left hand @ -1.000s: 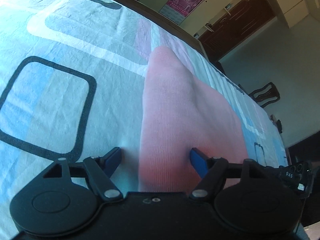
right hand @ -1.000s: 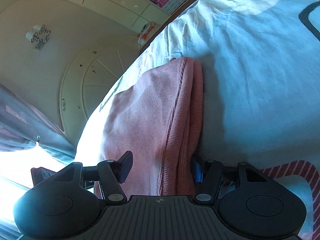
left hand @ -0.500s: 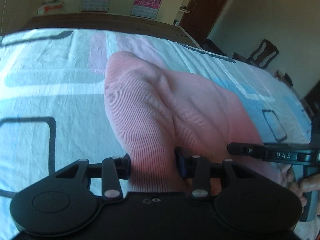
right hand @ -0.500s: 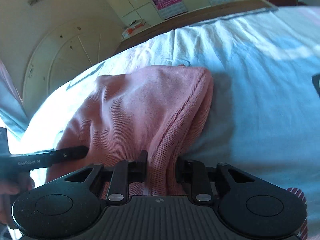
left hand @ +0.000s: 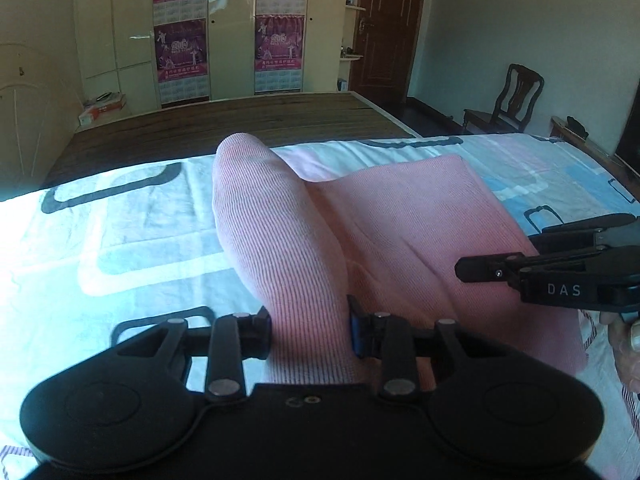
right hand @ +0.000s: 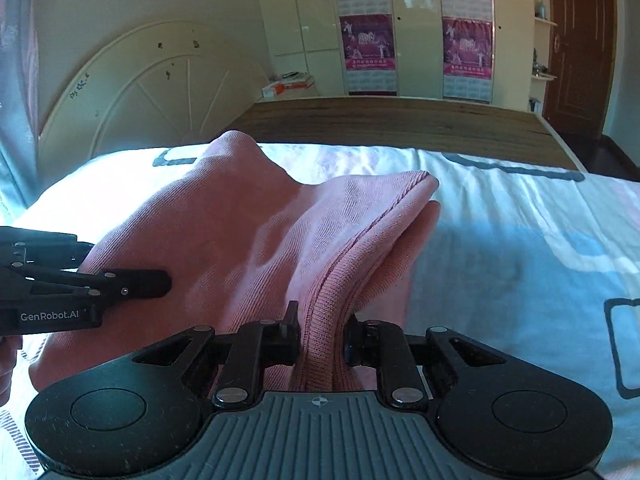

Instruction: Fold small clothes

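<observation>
Two grippers are on one pink garment (left hand: 404, 236), which lies on the bed (left hand: 120, 240) over a sheet with pale blue blocks and dark outlined rectangles. My left gripper (left hand: 310, 330) has its jaws clamped on a ribbed band of the knit; the jaws have just been closing, and the cloth sits pinched between them, pulled up into a taut ridge that runs away from me toward the far edge of the sheet. My right gripper (right hand: 322, 332) is clamped the same way on a folded, ribbed edge of the garment (right hand: 248, 232), its jaws closed in on the cloth with the seam bunched between them. From each wrist I see the other gripper: the right one (left hand: 560, 268) comes in from the right side of the left view, just beside the garment's near edge, and the left one (right hand: 80, 292) comes in from the left side of the right view, its tip against the pink cloth. Part of a hand (left hand: 624, 344) shows under the right gripper at the edge of the left view. The rest of the garment drapes flat on the sheet between the two raised edges. Beyond the bed stand a pale wardrobe (right hand: 416, 28) with magenta posters, a dark door (left hand: 386, 28) and a wooden chair (left hand: 510, 100).
</observation>
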